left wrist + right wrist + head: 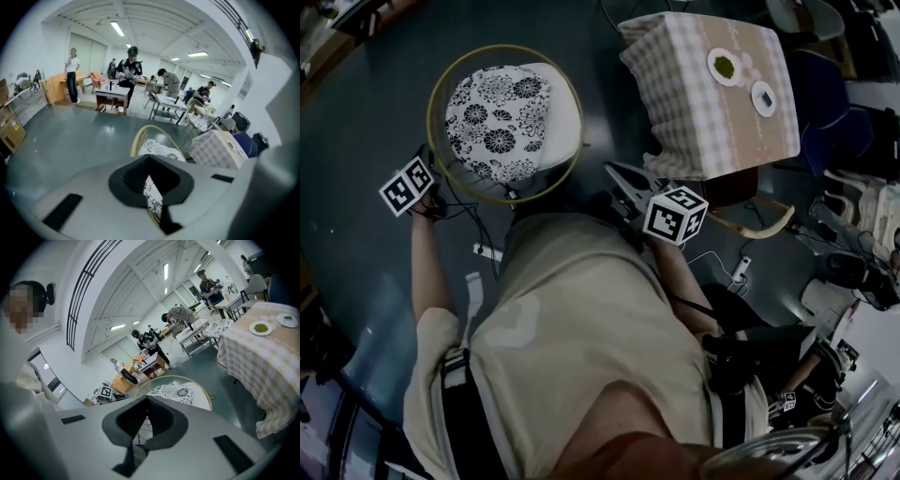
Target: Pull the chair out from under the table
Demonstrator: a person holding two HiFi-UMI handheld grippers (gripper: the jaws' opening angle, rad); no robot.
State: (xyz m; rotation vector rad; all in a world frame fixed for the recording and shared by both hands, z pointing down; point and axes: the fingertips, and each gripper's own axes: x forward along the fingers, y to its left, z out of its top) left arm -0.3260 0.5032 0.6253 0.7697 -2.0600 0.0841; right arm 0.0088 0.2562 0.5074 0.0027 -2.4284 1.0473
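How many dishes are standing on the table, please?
2, both on the table: a green-filled dish and, to its right in the head view, a dark-centred dish. Nothing there seems to hide another.

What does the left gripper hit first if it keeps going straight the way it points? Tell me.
Most likely the chair: the left gripper points down at its flowered cushion, near the round rim. Depth is hard to judge.
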